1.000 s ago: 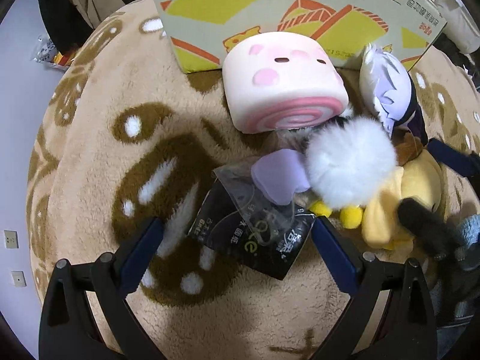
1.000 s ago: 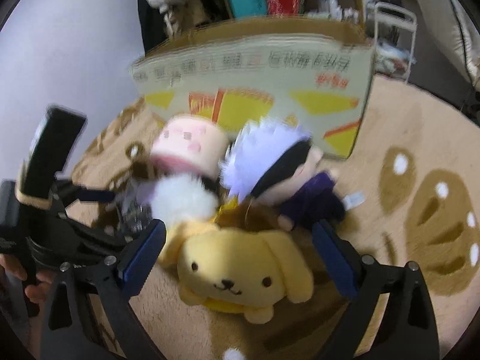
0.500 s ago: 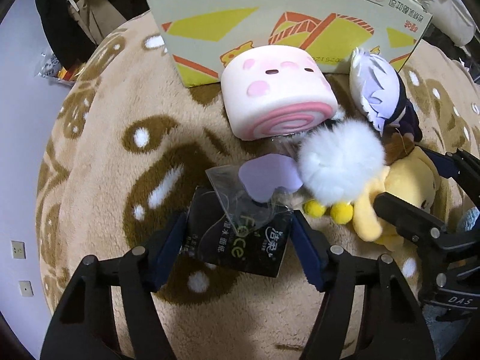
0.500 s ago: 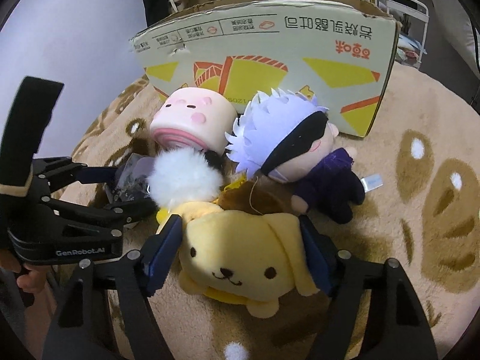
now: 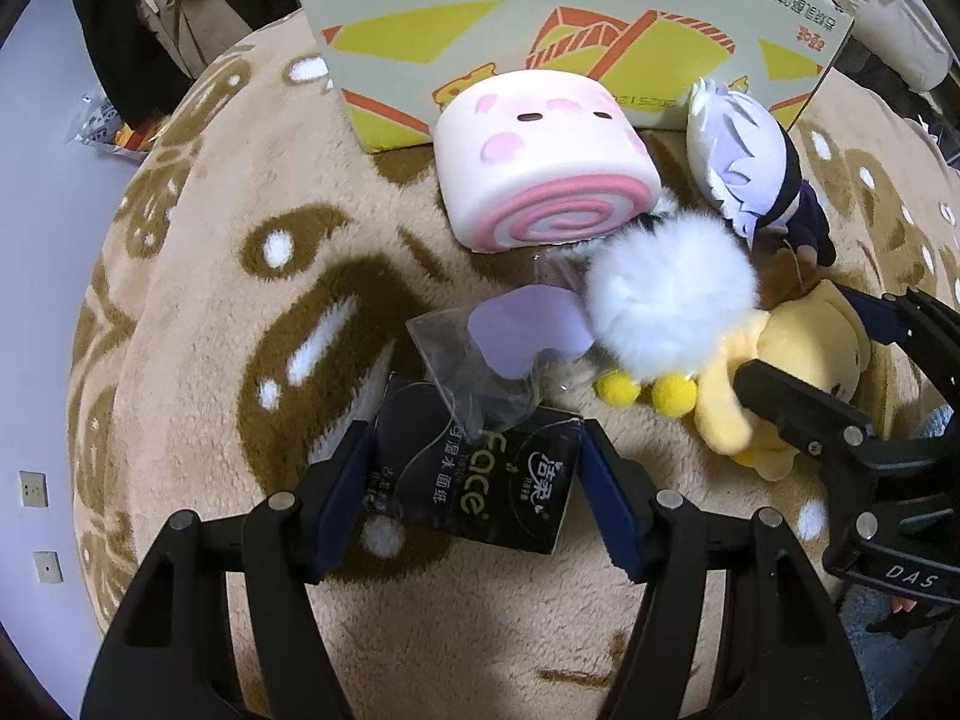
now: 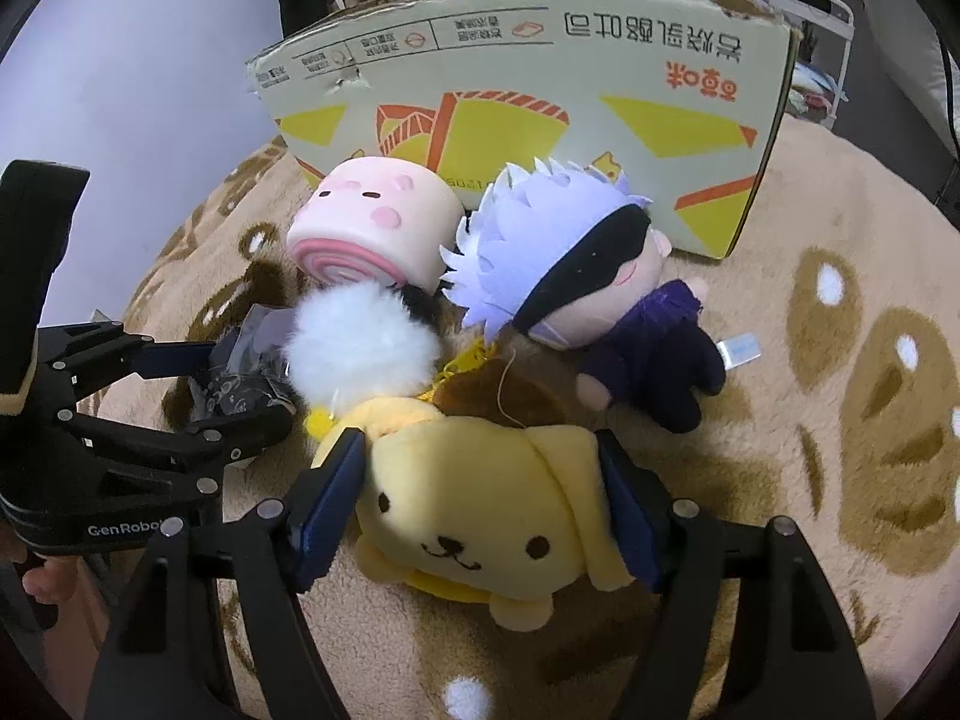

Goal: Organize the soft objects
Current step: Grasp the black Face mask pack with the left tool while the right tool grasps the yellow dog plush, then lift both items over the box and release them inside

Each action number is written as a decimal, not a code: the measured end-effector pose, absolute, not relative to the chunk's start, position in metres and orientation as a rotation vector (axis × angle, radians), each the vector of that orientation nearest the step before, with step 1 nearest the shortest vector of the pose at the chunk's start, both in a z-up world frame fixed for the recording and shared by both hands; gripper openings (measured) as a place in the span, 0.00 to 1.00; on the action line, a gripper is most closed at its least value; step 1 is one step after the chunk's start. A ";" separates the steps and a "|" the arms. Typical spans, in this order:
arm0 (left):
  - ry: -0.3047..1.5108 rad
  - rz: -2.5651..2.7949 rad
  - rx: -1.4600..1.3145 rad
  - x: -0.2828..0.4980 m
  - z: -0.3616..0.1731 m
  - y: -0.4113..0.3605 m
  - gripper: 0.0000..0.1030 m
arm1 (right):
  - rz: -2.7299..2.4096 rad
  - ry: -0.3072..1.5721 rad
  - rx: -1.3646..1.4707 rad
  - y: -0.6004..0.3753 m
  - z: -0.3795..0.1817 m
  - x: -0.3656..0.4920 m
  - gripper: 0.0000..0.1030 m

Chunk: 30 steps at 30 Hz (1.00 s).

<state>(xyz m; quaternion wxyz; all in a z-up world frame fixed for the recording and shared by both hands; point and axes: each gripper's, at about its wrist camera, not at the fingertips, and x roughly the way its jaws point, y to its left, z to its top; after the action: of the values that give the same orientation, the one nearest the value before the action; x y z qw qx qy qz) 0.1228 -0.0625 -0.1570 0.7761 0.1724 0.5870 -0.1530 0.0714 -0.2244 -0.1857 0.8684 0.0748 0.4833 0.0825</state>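
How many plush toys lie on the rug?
4: pink roll by the box; white-haired doll beside it; white pompom in front; yellow dog between the right jaws. Others may be hidden.

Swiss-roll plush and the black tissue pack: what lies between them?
A clear plastic bag with a lilac piece in it, overlapping the tissue pack; the roll plush sits behind. Left wrist view.

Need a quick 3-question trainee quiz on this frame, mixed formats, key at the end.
1. True or false: the left gripper has its fingers pressed on the black tissue pack.
2. What does the right gripper squeeze? A) pink roll plush B) yellow dog plush C) white-haired doll
3. Fill in: the pink roll plush lies in front of the cardboard ____.

Key: 1 true. 2 B, the yellow dog plush. 3 box.
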 end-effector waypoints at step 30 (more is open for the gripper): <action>1.005 -0.265 0.284 0.091 -0.085 -0.037 0.65 | 0.013 0.695 0.181 -0.259 -0.115 0.026 0.61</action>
<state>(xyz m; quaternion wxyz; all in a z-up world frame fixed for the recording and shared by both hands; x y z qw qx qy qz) 0.0906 -0.0368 -0.0855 0.8584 0.1353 0.4784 -0.1263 0.0258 -0.2586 -0.1146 0.9363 0.0887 0.3399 0.0065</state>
